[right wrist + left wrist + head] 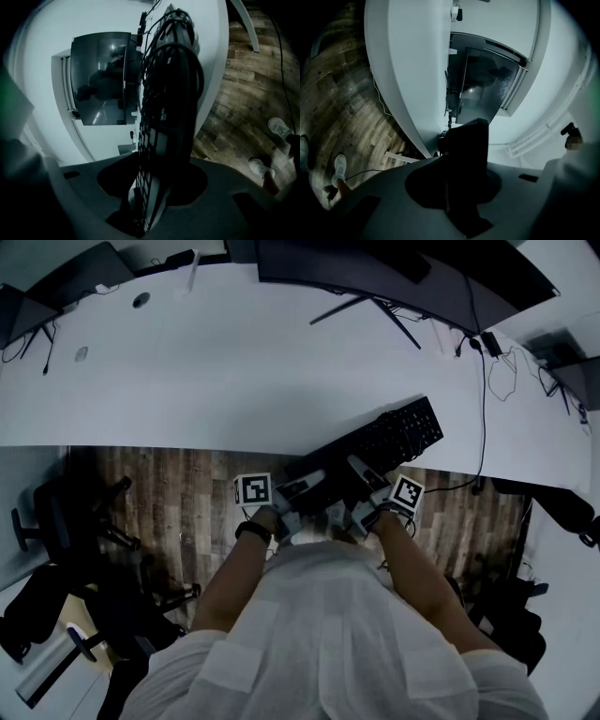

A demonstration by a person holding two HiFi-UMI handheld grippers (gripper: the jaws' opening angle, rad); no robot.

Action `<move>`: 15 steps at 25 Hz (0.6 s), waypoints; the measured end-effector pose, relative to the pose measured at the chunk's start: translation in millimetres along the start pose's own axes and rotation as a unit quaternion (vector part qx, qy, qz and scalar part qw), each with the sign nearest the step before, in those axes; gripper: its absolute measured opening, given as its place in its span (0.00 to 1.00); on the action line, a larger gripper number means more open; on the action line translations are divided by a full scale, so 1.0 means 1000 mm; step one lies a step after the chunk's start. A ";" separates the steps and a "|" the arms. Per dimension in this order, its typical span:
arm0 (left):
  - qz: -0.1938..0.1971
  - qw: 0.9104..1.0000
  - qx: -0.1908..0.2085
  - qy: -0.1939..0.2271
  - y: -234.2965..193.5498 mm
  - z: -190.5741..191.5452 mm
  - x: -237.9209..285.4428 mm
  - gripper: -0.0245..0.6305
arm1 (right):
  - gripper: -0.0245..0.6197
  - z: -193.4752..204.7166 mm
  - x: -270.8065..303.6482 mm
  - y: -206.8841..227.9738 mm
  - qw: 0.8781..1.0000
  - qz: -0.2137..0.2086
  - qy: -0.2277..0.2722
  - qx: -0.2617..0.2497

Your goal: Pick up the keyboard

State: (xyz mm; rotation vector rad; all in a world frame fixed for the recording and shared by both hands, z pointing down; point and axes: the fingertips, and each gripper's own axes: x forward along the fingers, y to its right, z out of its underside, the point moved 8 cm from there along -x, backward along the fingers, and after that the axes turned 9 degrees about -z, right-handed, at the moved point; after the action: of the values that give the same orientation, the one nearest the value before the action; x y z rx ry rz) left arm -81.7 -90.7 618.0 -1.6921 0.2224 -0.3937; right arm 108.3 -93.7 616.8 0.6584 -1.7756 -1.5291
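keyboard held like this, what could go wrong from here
1. Both the left gripper and right gripper clamp the keyboard at its near end, so the long far end may sag or twist out of the jaws.
2. That near end hangs beyond the table edge over the floor; a slip could drop it.
3. A cable lies beside the far end and might snag.

Left gripper, right gripper close together, jaws apparently clamping keyboard
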 end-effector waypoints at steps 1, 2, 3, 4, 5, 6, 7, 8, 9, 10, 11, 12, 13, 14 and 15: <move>0.003 1.000 -0.005 -0.003 0.001 0.000 0.000 0.15 | 0.29 -0.005 -0.004 0.000 1.000 -0.007 0.025 0.007; 0.007 1.000 -0.008 -0.004 0.001 -0.001 -0.001 0.15 | 0.29 -0.012 -0.008 0.001 0.998 -0.016 0.052 0.015; 0.009 1.000 -0.008 -0.005 0.001 -0.001 -0.001 0.15 | 0.23 -0.018 -0.011 0.002 0.997 -0.023 0.069 0.020; 0.009 1.000 -0.006 -0.005 0.001 -0.001 -0.002 0.15 | 0.19 -0.021 -0.012 0.001 0.997 -0.026 0.074 0.018; 0.008 1.000 -0.004 -0.005 0.000 -0.002 -0.002 0.15 | 0.19 -0.023 -0.012 0.000 0.997 -0.025 0.072 0.013; 0.008 1.000 -0.004 -0.004 0.000 -0.002 -0.002 0.15 | 0.18 -0.023 -0.011 -0.002 0.997 -0.024 0.069 0.007; 0.010 1.000 -0.005 -0.004 0.001 -0.002 -0.002 0.15 | 0.17 -0.024 -0.010 -0.003 0.997 -0.023 0.068 0.000; 0.014 1.000 -0.006 -0.004 0.002 -0.003 -0.001 0.15 | 0.16 -0.024 -0.010 -0.005 0.997 -0.024 0.068 -0.008; 0.019 1.000 -0.005 -0.003 0.003 -0.003 0.000 0.15 | 0.16 -0.026 -0.009 -0.007 0.997 -0.027 0.068 -0.017; 0.026 1.000 -0.003 -0.002 0.006 -0.005 0.000 0.15 | 0.15 -0.028 -0.008 -0.010 0.997 -0.035 0.067 -0.028; 0.033 0.999 0.000 0.000 0.009 -0.006 0.000 0.15 | 0.15 -0.030 -0.006 -0.015 0.996 -0.047 0.065 -0.037; 0.039 0.999 0.004 0.003 0.013 -0.008 0.000 0.15 | 0.15 -0.032 -0.004 -0.021 0.995 -0.061 0.061 -0.047; 0.046 0.999 0.010 0.006 0.018 -0.011 0.000 0.15 | 0.14 -0.034 -0.001 -0.029 0.994 -0.075 0.056 -0.057; 0.054 0.998 0.017 0.011 0.024 -0.014 -0.001 0.15 | 0.14 -0.037 0.002 -0.037 0.993 -0.087 0.050 -0.069; 0.062 0.998 0.025 0.015 0.031 -0.017 -0.001 0.15 | 0.14 -0.039 0.005 -0.046 0.991 -0.097 0.043 -0.080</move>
State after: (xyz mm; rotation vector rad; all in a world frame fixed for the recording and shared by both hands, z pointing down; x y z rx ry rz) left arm -86.7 -110.9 589.7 -1.6149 0.3355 -0.3306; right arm 132.3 -130.7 574.6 0.8224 -1.5425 -1.7251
